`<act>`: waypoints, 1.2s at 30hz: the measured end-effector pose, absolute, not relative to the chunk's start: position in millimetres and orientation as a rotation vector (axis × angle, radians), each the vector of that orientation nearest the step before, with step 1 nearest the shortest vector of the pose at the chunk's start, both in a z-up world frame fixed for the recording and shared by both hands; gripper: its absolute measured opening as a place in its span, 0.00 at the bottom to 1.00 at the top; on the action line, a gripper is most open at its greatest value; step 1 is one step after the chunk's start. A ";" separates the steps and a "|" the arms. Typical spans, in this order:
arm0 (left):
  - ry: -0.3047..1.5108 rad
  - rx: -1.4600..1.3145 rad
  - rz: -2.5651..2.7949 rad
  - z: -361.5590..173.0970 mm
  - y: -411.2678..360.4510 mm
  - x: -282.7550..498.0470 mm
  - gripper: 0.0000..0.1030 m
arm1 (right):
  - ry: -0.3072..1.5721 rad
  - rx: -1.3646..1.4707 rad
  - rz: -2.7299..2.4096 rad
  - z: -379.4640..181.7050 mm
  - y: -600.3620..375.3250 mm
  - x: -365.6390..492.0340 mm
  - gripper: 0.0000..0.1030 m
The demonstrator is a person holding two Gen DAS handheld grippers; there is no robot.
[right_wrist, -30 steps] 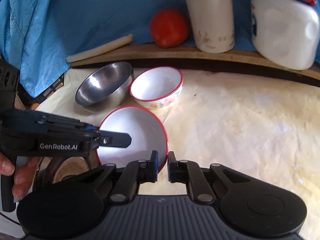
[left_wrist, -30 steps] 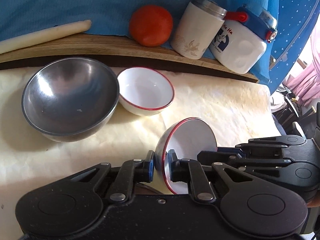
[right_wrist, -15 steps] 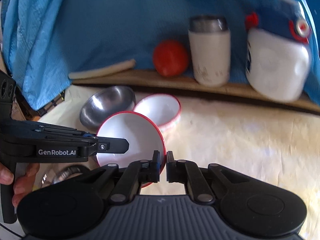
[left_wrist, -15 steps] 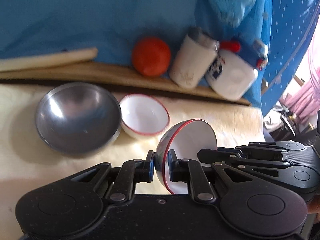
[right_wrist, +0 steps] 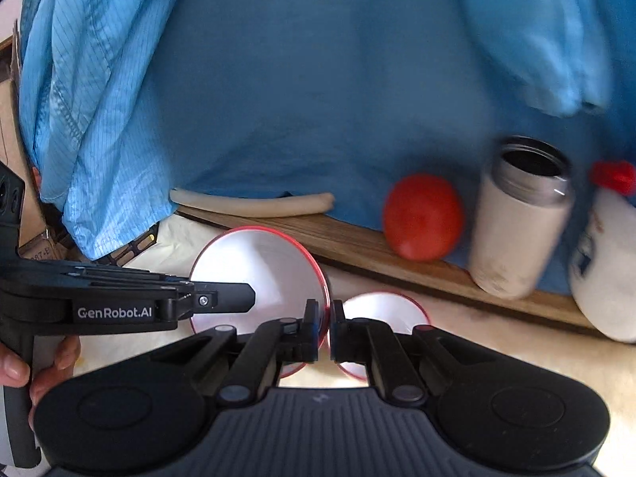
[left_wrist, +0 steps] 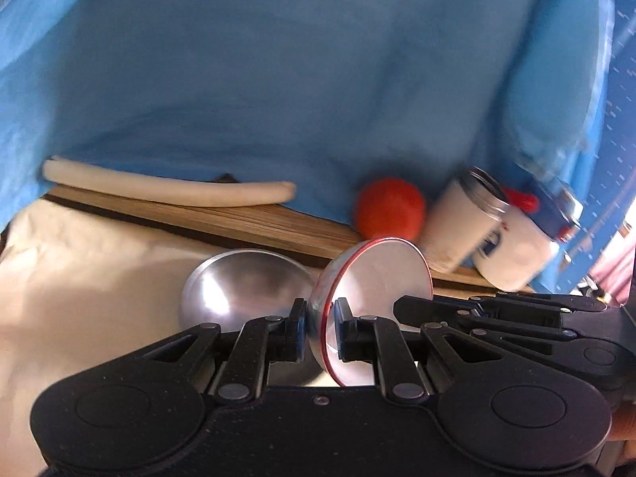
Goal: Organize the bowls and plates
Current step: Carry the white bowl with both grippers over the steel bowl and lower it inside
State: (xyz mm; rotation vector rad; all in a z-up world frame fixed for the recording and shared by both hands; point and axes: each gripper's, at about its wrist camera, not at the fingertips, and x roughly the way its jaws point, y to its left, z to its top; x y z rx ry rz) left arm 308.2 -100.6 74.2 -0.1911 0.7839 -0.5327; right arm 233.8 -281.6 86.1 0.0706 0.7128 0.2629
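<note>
Grippers, left [left_wrist: 321,328] and right [right_wrist: 324,328], are both clamping the red-rimmed bowl [right_wrist: 260,278] by its rim; I'm lifting it, risen above the steel bowl [left_wrist: 246,290], likely for nesting.

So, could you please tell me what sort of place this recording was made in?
Probably a makeshift home kitchen table: a steel bowl and red-rimmed bowls on a paper-covered surface, a tomato and thermos on a wooden board, and blue cloth draped behind.

both grippers [left_wrist: 320,328] [right_wrist: 324,328] clamped, angled down
</note>
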 end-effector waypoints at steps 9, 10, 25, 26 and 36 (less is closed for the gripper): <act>0.849 -0.224 -0.463 48.5 -78.3 335.5 0.15 | 0.790 0.046 0.299 68.2 -256.2 271.0 0.05; 0.857 -0.225 -0.460 45.8 -77.2 337.6 0.15 | 0.798 0.047 0.300 65.9 -255.0 274.0 0.05; 0.896 -0.233 -0.451 29.9 -76.9 347.7 0.15 | 0.843 0.042 0.305 54.8 -248.3 286.3 0.05; 0.898 -0.233 -0.450 29.6 -77.2 347.8 0.15 | 0.845 0.040 0.305 54.4 -248.0 286.5 0.05; 0.914 -0.222 -0.441 26.8 -80.8 349.9 0.16 | 0.863 0.031 0.312 52.0 -245.7 290.5 0.06</act>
